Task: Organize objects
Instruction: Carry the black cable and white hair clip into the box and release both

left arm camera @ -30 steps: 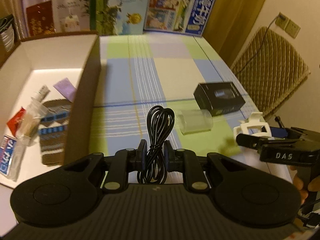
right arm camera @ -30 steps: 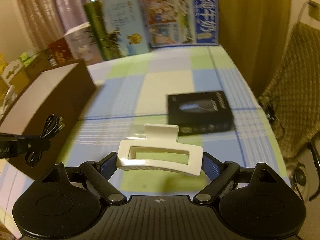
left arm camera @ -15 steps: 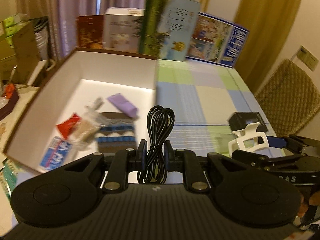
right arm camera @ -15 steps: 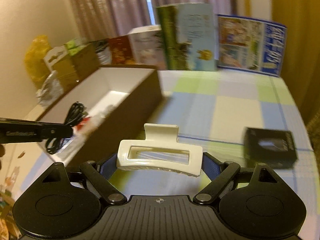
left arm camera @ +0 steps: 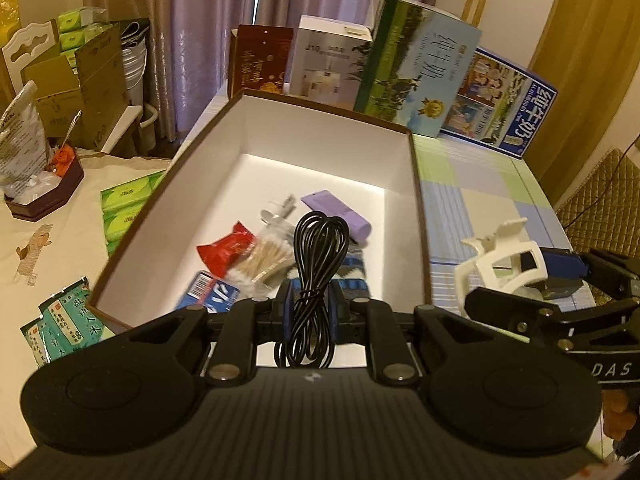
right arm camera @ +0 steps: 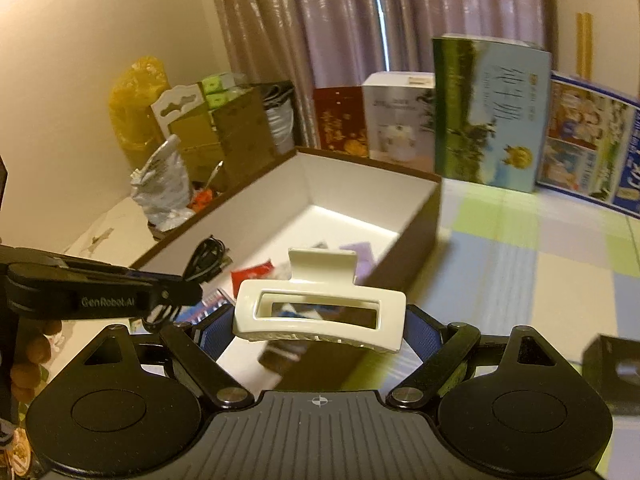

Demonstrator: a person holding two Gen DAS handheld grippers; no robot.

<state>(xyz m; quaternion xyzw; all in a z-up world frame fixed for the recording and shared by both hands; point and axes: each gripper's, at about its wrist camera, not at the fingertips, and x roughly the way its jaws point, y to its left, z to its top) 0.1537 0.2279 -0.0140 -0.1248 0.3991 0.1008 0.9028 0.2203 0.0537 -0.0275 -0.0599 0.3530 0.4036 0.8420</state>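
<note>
Both grippers are being swung from the checked tablecloth (left arm camera: 480, 184) toward the open box (left arm camera: 280, 128). Above its red packet (left arm camera: 224, 246), a coiled black cable (left arm camera: 316, 248) is being clamped by the left gripper (left arm camera: 308, 304). A white hair claw (right arm camera: 320, 308) is being pinched lengthwise by the right gripper (right arm camera: 320, 332), over the box's near corner.

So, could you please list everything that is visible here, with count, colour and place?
Storage box: 1, brown outside, white inside, on checked tablecloth.
Items in box: red packet, cotton swabs, purple tube, blue packet.
Cable: 1, black, coiled, in left tool.
Hair claw: 1, white, in right tool.
Small box: 1, black, on cloth, right.
Cartons: 4, upright behind box.
Tissue packs: green, left of box.
Left tool: shut on cable.
Right tool: holding claw.
</note>
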